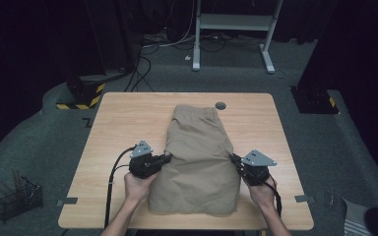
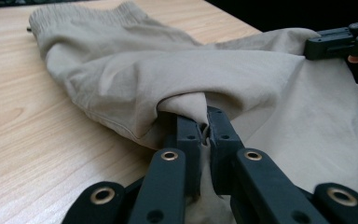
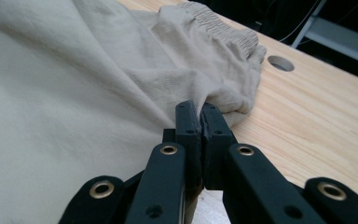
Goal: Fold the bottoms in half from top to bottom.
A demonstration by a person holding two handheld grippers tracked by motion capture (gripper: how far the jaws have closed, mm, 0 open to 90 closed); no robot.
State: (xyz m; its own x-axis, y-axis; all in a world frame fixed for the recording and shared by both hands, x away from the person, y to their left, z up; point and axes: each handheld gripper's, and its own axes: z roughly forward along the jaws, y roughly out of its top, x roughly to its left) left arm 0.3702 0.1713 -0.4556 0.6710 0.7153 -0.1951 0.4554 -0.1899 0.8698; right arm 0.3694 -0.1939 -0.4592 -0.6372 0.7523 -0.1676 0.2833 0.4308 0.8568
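A pair of beige trousers (image 1: 199, 155) lies folded down the middle of the wooden table (image 1: 118, 123), its elastic waistband (image 2: 88, 16) at the far end. My left gripper (image 1: 166, 158) is shut on the cloth at the garment's left edge, where the fabric (image 2: 186, 105) bunches and lifts between the closed jaws. At the right edge my right gripper (image 1: 235, 159) is shut on the fabric (image 3: 223, 105) in the same way. In the left gripper view the right gripper (image 2: 342, 39) shows at the far side of the cloth.
A round cable hole (image 1: 220, 105) sits in the table just beyond the waistband. A wire basket (image 1: 17, 199) stands on the floor at the left. A white desk frame (image 1: 234, 29) and cables lie on the floor behind the table.
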